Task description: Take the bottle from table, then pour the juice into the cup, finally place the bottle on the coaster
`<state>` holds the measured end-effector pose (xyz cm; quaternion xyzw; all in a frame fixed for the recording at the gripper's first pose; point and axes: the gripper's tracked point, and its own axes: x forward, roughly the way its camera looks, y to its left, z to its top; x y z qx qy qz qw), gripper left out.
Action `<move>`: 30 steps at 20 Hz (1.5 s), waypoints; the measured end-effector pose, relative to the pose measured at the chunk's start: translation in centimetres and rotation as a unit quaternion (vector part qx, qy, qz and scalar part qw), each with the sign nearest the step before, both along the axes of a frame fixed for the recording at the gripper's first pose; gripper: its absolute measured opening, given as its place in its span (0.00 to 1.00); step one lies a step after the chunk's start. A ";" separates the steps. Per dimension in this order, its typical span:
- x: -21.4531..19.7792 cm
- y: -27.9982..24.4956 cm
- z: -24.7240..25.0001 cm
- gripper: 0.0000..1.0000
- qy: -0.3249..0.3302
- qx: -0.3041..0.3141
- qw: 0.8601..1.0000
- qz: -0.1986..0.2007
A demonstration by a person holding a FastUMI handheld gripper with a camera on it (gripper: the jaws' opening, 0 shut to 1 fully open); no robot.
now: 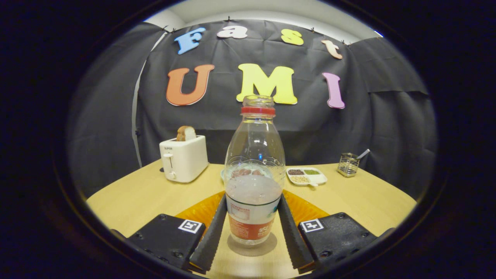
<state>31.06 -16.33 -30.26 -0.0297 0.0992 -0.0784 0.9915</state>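
Claw (252,232) flanks bottle (254,186); contact unclear; table (372,197) edge near.

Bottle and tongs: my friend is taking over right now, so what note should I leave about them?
Tongs: open, one finger on each side of the clear plastic bottle with the red neck ring, apparently not pressing it yet.
Bottle: upright on the round wooden table, cap off, partly full of pale juice.
Orange coaster: just beyond the fingers, behind the bottle.
Clear cup: seen through the bottle, behind it.
Done: approach.
Left: grip, lift, pour into cup, set bottle on coaster.
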 end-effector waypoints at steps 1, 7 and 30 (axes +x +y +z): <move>0.1 0.0 -0.4 0.78 0.002 0.003 1.000 0.000; 0.1 -0.5 -2.1 0.78 0.019 0.011 1.000 0.000; -3.0 -0.6 -0.6 1.00 0.024 0.001 1.000 -0.001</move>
